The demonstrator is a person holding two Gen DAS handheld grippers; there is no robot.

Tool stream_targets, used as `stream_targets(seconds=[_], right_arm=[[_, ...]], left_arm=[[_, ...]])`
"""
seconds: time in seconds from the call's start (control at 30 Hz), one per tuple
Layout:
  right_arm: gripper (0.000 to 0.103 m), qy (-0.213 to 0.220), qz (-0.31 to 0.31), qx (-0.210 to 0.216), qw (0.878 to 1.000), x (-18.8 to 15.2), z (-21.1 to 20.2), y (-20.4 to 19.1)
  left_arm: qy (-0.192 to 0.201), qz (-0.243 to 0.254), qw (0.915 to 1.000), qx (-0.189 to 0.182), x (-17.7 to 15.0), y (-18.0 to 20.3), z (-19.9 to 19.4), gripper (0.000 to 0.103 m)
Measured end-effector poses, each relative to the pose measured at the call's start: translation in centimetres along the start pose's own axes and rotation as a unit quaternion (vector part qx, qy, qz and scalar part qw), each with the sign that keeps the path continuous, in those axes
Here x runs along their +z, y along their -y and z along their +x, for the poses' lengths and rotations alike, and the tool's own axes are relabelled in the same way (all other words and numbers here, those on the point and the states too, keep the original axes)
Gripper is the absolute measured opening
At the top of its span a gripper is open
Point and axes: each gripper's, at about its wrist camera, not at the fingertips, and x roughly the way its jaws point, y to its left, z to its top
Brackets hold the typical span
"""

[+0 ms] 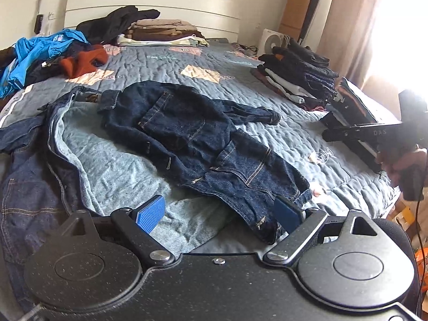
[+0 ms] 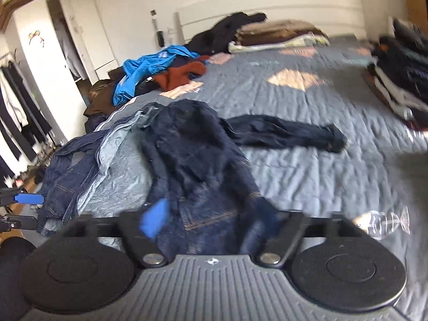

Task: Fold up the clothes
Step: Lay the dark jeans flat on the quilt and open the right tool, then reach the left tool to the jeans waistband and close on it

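Jacket (image 1: 192, 139) lies on the bed (image 1: 267, 85), hem between both released grippers: left gripper (image 1: 222, 214), right gripper (image 2: 214, 219); right view blurred.

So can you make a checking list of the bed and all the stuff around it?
Surface: quilted bed cover, rumpled.
Job's things: dark denim jacket spread out, part folded over.
Clutter: loose clothes heap; folded stacks.
Grippers: left gripper open over the jacket hem; right gripper open, blurred, denim between its fingers.
Cables: thin cable at the right edge.
Surroundings: headboard, curtain, fan.
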Motion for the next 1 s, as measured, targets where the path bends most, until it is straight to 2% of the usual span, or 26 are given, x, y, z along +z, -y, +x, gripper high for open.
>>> stream_targets(seconds=[0.1,0.23,0.4,0.53,0.7,0.87,1.0], right_arm=[[0.101,0.014,-0.018,-0.022,1.0,-0.1,0.1,-2.6],[0.101,0.023,-0.048,-0.051,0.997,-0.5,0.6,-4.9],[0.101,0.009,-0.074,-0.072,0.995,-1.0,2.0,-6.0],[0.101,0.003,-0.064,-0.065,0.996,-1.2,3.7,-6.4],[0.101,-0.031,-0.055,-0.05,0.997,-1.5,5.6,-6.9],[0.101,-0.055,-0.016,-0.029,0.998,-1.7,6.3,-6.8],[0.101,-0.048,-0.026,-0.034,0.998,-1.2,6.7,-6.7]], left_arm=[[0.009,0.004,1.0,0.001,-0.2,0.7,-0.3,0.087],[0.016,0.008,0.9998,0.003,-0.3,1.4,-0.3,0.088],[0.009,0.01,0.9999,0.01,-0.4,1.8,0.7,0.089],[-0.004,-0.007,0.9996,0.028,-0.5,1.3,2.0,0.089],[-0.013,-0.006,0.999,0.042,-0.4,1.1,3.0,0.089],[-0.004,-0.01,0.9987,0.05,0.4,0.6,3.1,0.089],[0.007,-0.013,0.9975,0.069,1.3,-0.1,3.0,0.089]])
